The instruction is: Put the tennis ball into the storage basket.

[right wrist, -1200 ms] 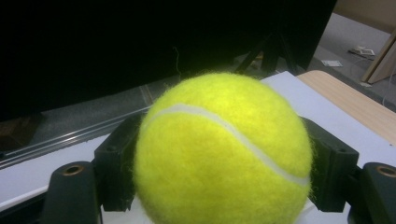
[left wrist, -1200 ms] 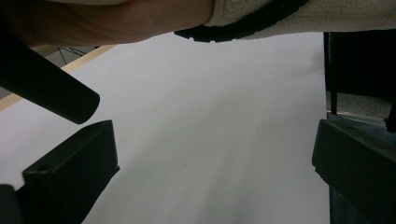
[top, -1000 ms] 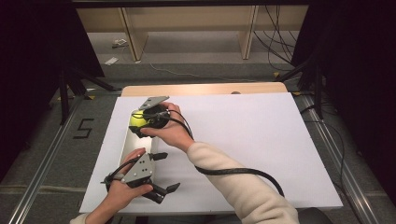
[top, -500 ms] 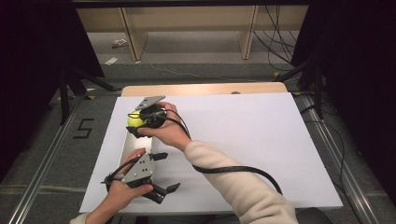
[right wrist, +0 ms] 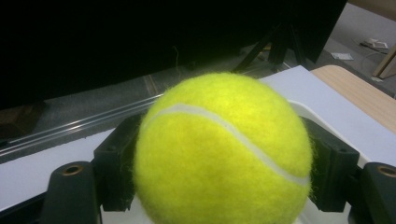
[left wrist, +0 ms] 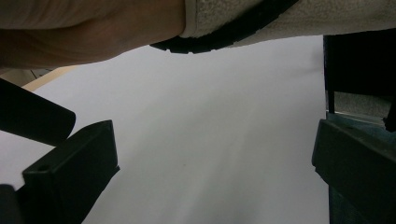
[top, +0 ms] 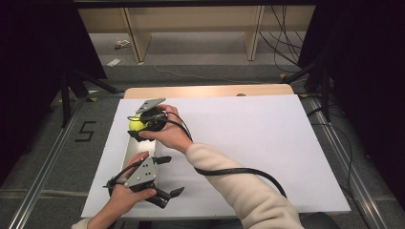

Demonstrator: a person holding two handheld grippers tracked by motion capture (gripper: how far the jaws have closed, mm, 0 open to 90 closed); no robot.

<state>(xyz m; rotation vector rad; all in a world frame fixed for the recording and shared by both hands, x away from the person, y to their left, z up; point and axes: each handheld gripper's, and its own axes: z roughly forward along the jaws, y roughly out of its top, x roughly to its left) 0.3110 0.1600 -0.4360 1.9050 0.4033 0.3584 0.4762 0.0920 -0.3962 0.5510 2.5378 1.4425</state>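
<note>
Right arm in cream fleece sleeve (top: 248, 191), nubby texture; left forearm bare as far as I see. Both grippers black: right gripper (top: 138, 126), left gripper (top: 167, 176). Grey three-cornered plate on each, small dark dots on left one, probably screws. Thick black cable (top: 239, 171) loops over sleeve. Jaw blocks matte black, round screw holes in them.

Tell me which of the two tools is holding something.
The right tool, at the far end of the white tray, is shut on the tennis ball. The left tool, nearer the person, is open with nothing between its jaws.
</note>
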